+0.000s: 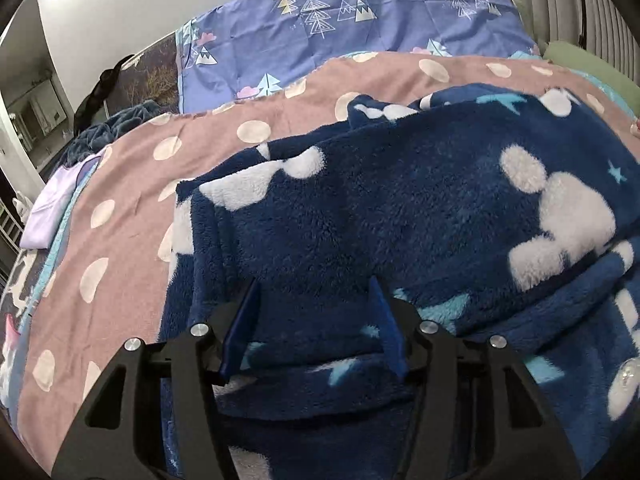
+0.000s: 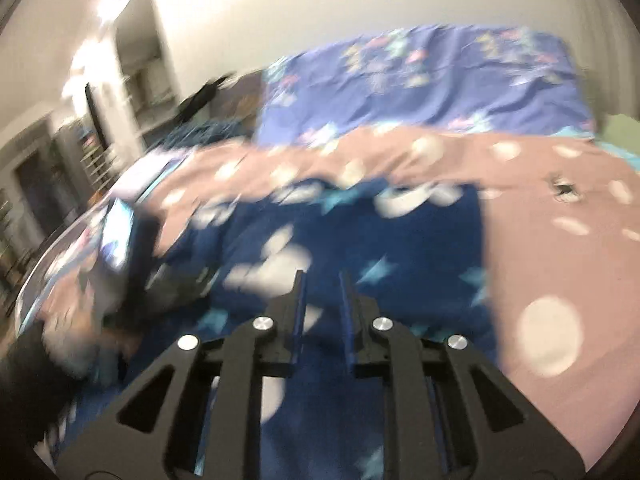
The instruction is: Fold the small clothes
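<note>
A dark blue fleece garment (image 1: 400, 216) with white clouds and light blue stars lies on the pink polka-dot blanket (image 1: 120, 240), with layers folded over each other. My left gripper (image 1: 314, 292) is open, its blue-padded fingers (image 1: 244, 320) low over the garment's near folded edge. In the blurred right wrist view the same garment (image 2: 360, 232) lies flat on the blanket (image 2: 560, 248). My right gripper (image 2: 322, 280) hovers above it, jaws a small gap apart with nothing between them. The other gripper and hand (image 2: 132, 256) show blurred at the left.
A purple tree-print pillow or sheet (image 1: 340, 20) lies at the far end of the bed. A lilac folded cloth (image 1: 52, 208) and a dark blue crumpled cloth (image 1: 112, 128) sit at the left edge. A green cushion (image 1: 592, 64) is at far right. Shelves stand at left.
</note>
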Available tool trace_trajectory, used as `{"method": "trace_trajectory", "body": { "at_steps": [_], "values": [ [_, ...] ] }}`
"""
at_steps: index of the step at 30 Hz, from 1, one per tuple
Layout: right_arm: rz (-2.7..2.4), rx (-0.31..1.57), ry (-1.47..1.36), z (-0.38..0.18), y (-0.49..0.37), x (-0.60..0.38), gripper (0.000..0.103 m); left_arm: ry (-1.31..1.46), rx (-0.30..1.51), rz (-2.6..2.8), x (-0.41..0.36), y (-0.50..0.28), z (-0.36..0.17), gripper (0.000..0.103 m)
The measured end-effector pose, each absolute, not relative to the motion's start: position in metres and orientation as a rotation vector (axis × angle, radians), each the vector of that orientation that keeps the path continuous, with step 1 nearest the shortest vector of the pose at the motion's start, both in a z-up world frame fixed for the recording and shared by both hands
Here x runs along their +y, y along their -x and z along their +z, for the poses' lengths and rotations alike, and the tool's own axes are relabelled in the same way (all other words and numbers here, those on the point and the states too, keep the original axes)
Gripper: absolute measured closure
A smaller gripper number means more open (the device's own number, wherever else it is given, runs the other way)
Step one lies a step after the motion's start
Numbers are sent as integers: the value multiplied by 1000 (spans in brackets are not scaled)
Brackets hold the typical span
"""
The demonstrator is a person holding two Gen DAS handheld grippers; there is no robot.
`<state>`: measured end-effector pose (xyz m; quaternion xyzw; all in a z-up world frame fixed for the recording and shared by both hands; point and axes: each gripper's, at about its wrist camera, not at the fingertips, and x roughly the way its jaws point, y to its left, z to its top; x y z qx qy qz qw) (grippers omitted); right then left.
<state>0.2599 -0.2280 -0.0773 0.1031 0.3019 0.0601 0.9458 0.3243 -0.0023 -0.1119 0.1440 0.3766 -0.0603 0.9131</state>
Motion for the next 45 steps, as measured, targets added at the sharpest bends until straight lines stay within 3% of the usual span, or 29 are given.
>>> {"method": "trace_trajectory", "body": {
  "at_steps": [2, 4, 11, 13, 14, 15, 16, 21, 24, 27, 33, 36, 40, 42, 43, 44, 45],
  "values": [
    [-39, 786, -219, -118, -293, -249, 74, -271, 779, -132, 2, -326, -111, 46],
    [6, 825, -294, -145, -303, -262, 76, -251, 780, -143, 4, -328, -111, 45],
    [-3, 806, -244, -126, -283, -256, 73, -288, 748, -95, -2, -309, -102, 37],
    [11, 806, -290, -113, -249, -260, 63, -283, 740, -124, 1, -287, -88, 31],
    [39, 796, -305, -108, -235, -262, 59, -267, 720, -177, 6, -264, -78, 22],
    [109, 789, -316, -103, -213, -261, 59, -266, 700, -209, 10, -249, -71, 20],
    [170, 797, -324, -99, -195, -259, 60, -281, 675, -239, 15, -225, -63, 20],
    [429, 865, -271, -107, -95, -212, 93, -258, 651, -235, 49, -144, -56, 16],
    [483, 972, -177, -135, -56, -171, 93, -165, 663, -201, 73, -100, -66, 15],
    [403, 872, -8, -133, -27, -151, 93, -67, 683, -174, 97, -63, -76, 15],
    [678, 883, -288, -105, -9, -151, 93, 17, 681, -123, 133, -14, -82, 15],
    [697, 983, -381, -126, -18, -146, 77, 29, 702, -110, 143, -1, -89, 15],
    [714, 1026, -453, -145, -33, -141, 68, 77, 756, -135, 153, 7, -103, 15],
    [751, 1024, -486, -145, -37, -135, 49, 102, 789, -168, 154, 9, -112, 15],
    [752, 1022, -488, -144, -37, -129, 49, 109, 804, -181, 153, 10, -117, 15],
    [738, 1026, -473, -144, -34, -123, 67, 112, 816, -189, 151, 10, -121, 15],
    [715, 1039, -466, -144, -38, -116, 97, 108, 813, -182, 149, 12, -123, 15]
  ]
}}
